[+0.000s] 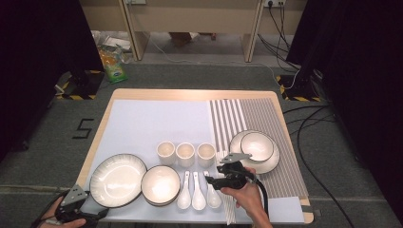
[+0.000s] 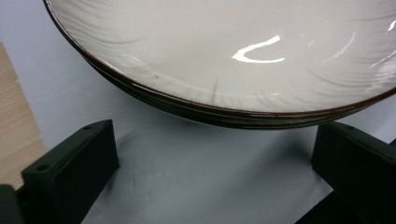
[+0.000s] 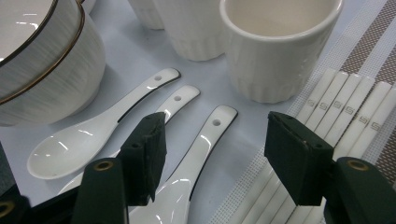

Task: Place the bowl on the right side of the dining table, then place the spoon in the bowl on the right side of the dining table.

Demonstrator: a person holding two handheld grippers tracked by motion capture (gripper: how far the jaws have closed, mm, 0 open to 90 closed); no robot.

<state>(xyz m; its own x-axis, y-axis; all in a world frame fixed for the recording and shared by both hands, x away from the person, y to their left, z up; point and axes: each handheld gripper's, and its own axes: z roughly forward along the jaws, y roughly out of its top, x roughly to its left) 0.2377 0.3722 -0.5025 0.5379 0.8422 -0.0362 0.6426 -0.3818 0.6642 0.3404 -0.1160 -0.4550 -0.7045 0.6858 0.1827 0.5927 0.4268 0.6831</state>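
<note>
Three white spoons (image 1: pixel 198 192) lie side by side near the table's front edge. My right gripper (image 1: pixel 211 182) hovers over the rightmost spoon (image 3: pixel 205 144), open, its handle lying between the jaws without touching the pads. Beside that spoon lie several white chopsticks (image 3: pixel 345 112) on the striped placemat. A ribbed white cup (image 3: pixel 280 51) stands just beyond. At the front left, my left gripper (image 1: pixel 101 214) is open and low over the mat. Its jaws (image 2: pixel 212 135) face the dark rim of the large white plate (image 2: pixel 224 60) with nothing between them.
Three cups (image 1: pixel 185 154) stand in a row mid-table. A stack of bowls (image 1: pixel 160 184) sits between the large plate (image 1: pixel 118 180) and the spoons. A plate with a bowl (image 1: pixel 256 147) rests on the striped placemat (image 1: pixel 259 116). The pale blue mat's (image 1: pixel 157 121) far half is bare.
</note>
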